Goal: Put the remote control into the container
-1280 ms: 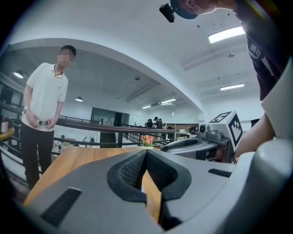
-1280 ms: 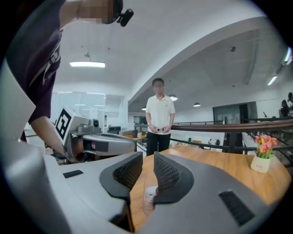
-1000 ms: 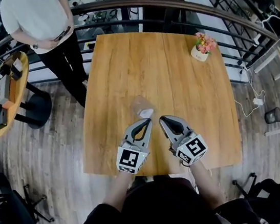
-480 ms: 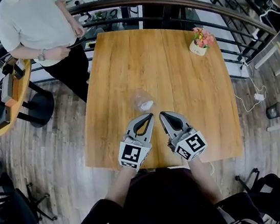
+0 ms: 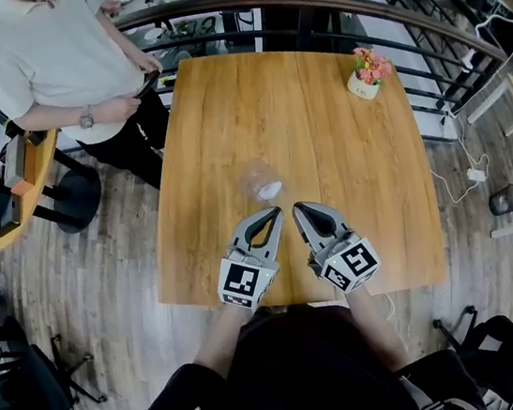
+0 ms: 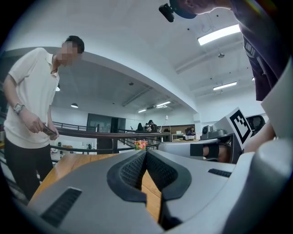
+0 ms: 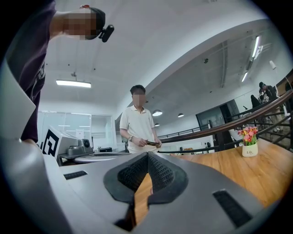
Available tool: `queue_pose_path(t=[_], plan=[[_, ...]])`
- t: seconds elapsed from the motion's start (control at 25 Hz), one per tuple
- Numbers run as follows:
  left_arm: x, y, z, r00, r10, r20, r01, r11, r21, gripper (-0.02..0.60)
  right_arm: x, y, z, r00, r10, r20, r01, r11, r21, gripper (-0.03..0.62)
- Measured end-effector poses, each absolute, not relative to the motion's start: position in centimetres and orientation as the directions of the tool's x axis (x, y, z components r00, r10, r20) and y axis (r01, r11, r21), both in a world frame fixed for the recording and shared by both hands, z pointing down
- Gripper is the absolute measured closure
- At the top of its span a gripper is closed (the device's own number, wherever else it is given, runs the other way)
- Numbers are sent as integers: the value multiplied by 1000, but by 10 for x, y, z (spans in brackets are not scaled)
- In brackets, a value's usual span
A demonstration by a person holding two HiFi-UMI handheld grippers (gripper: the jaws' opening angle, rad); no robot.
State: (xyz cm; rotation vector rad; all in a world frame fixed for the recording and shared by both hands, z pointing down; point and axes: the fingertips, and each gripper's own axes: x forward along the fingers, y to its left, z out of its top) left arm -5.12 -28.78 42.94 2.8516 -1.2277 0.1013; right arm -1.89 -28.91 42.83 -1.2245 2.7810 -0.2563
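The clear container (image 5: 257, 179) stands on the wooden table (image 5: 321, 124), just ahead of your two grippers and a little to the left of the gap between them. A small white thing (image 5: 270, 189) shows within its outline, on the side nearest you. It is too small in the head view to tell whether that is the remote control.

Your left gripper (image 5: 274, 213) has its jaws pressed together, the ribbed pads meeting in a line, with nothing between them. In the left gripper view (image 6: 145, 151) only bare tabletop shows below the closed tips. Your right gripper (image 5: 297, 209) is closed in the same way and holds nothing; in its own view (image 7: 147, 154) the pads meet at the tip and wood shows through the gap lower down. The two grippers lie side by side over the near edge of the table, pointing level and away from you, their tips close together but apart from the container.

At the far right corner of the table sits a small pot of flowers (image 5: 367, 74). Beyond the far left corner a person in a pale shirt (image 5: 51, 58) stands beside the curved railing (image 5: 323, 5), holding a dark flat object (image 5: 146, 80) in both hands.
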Motion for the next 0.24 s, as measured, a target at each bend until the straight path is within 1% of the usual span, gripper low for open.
queue_pose_path(t=[0.24], plan=[[-48, -286, 431, 686, -723, 78, -726, -688, 7, 569, -16, -286, 430, -673, -740, -14, -724, 662, -192, 576]])
